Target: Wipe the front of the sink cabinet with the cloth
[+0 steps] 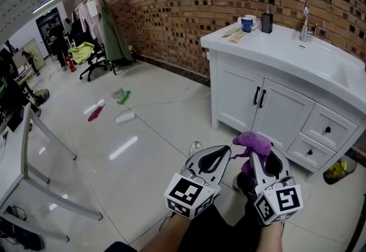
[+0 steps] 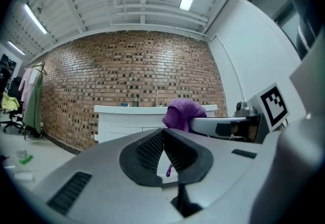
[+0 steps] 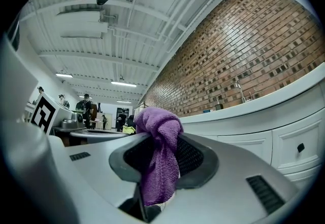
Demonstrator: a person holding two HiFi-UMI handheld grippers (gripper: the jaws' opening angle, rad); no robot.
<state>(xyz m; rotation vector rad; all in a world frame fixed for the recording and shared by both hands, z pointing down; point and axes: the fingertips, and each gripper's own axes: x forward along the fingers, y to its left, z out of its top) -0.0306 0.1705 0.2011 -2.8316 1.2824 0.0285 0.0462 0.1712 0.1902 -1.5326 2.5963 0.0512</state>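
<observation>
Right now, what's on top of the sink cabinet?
On the sink cabinet top stand a blue-and-white mug, a dark bottle and a faucet, with flat items by the mug. The rim covers most of the basin's inside.

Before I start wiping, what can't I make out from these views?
Head view: the sink cabinet runs off the right edge; its far end is cut off.
Head view: the purple cloth and right gripper hide part of the cabinet's bottom edge.
Left gripper view: the left gripper itself and the cloth cover the cabinet's lower and right front.
Dirt on the doors: too small to tell in any view.
</observation>
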